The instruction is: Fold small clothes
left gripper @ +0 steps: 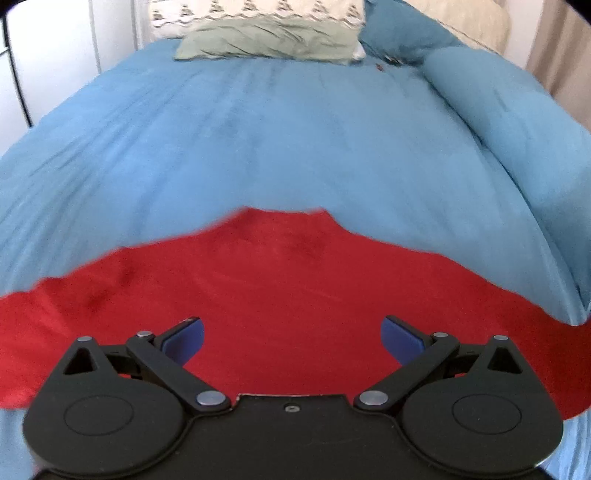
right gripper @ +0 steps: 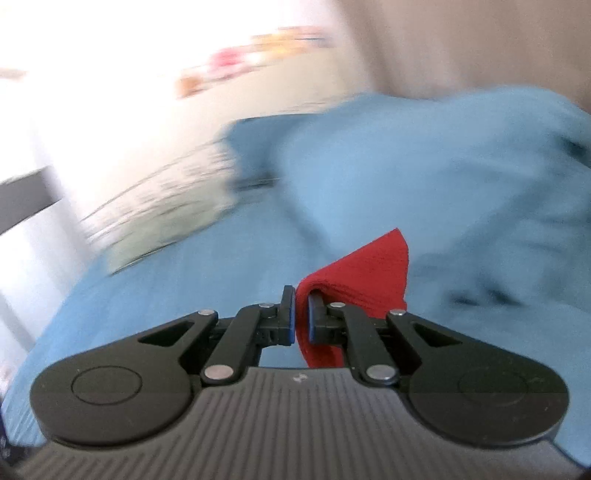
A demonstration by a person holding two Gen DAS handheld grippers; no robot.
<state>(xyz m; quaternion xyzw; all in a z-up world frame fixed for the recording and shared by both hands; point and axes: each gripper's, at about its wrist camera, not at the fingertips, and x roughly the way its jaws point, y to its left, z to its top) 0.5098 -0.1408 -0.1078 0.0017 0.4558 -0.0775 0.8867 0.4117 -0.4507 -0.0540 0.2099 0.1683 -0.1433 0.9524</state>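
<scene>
A red garment [left gripper: 280,280] lies spread across the near part of a blue bedspread [left gripper: 258,140]. My left gripper [left gripper: 291,338] is open and empty, its blue-padded fingers wide apart just above the red cloth. My right gripper [right gripper: 301,314] is shut on a corner of the red garment [right gripper: 369,269], which sticks up and out to the right of the fingers above the bedspread [right gripper: 184,280]. The right wrist view is motion-blurred.
A green pillow [left gripper: 269,42] and a patterned pillow [left gripper: 255,11] lie at the head of the bed. A bunched blue duvet roll [left gripper: 509,110] runs along the right side. White wardrobe doors [left gripper: 55,44] stand at the left.
</scene>
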